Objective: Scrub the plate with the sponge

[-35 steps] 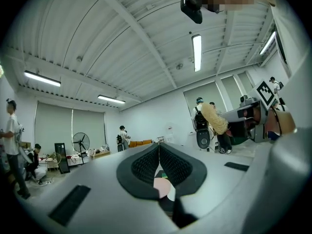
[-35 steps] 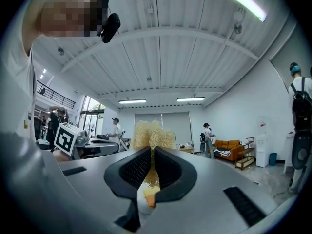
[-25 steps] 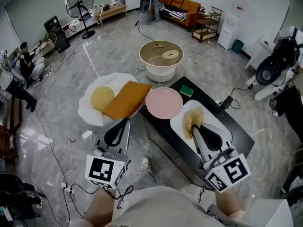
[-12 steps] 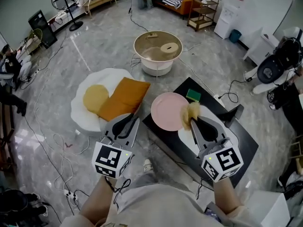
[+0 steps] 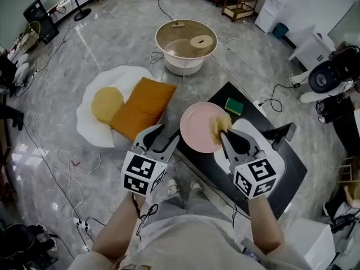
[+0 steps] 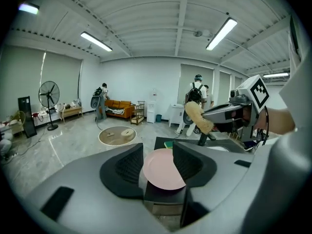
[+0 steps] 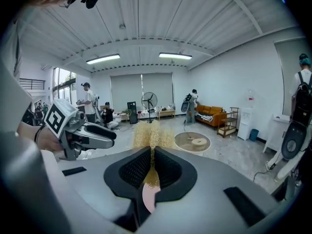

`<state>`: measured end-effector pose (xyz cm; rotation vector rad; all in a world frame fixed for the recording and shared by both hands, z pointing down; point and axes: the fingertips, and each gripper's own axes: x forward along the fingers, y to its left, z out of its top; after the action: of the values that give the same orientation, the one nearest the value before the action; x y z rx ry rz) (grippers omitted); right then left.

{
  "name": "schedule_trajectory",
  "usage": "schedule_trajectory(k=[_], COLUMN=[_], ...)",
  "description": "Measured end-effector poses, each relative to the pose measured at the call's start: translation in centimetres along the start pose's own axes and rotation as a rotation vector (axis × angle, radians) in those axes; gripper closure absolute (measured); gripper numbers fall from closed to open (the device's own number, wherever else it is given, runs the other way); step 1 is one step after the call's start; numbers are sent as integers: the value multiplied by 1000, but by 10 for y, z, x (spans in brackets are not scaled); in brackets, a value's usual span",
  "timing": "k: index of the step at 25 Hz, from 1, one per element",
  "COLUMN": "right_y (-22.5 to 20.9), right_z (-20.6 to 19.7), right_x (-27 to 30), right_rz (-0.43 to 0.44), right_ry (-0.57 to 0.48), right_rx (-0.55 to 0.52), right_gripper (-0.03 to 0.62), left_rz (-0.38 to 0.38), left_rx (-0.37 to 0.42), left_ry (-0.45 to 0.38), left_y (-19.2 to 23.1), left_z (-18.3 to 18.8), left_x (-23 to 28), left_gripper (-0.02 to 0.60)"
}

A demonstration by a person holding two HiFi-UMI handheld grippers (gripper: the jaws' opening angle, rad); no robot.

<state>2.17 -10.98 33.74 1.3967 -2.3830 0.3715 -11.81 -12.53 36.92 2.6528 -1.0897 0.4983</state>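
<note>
Sponge at plate edge; green pad nr; cushion on floor, left.

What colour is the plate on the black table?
Pink. The plate shows best in the head view.

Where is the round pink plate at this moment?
In the head view, the round pink plate lies at the black table's left end, near the small green pad, with the right gripper's yellow fibrous sponge at its right edge.
</note>
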Motion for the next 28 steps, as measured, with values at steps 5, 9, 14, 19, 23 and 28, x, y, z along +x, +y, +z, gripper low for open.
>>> schedule_trajectory(k=[5, 9, 14, 19, 23, 28], right_y=[-9, -18, -29, -36, -39, -38], right_z=[-31, -57, -97, -137, -170, -201], right_x=[37, 62, 91, 118, 134, 146], right_rz=[45, 82, 103, 140, 169, 205], right_ry=[73, 135, 229, 309, 372, 453], right_rx=[31, 47, 50, 47, 43, 41], right_gripper=[546, 546, 546, 546, 546, 546], left_rz=[-16, -20, -4, 0, 14, 41], left_rx=[-51, -125, -225, -322, -372, -338], left_ry=[78, 128, 160, 215, 272, 367], left_y=[4, 9, 18, 20, 18, 16], left_z=[-31, -56, -88, -125, -158, -196], left_x=[36, 64, 94, 126, 146, 162], left_gripper=[388, 388, 388, 388, 388, 388])
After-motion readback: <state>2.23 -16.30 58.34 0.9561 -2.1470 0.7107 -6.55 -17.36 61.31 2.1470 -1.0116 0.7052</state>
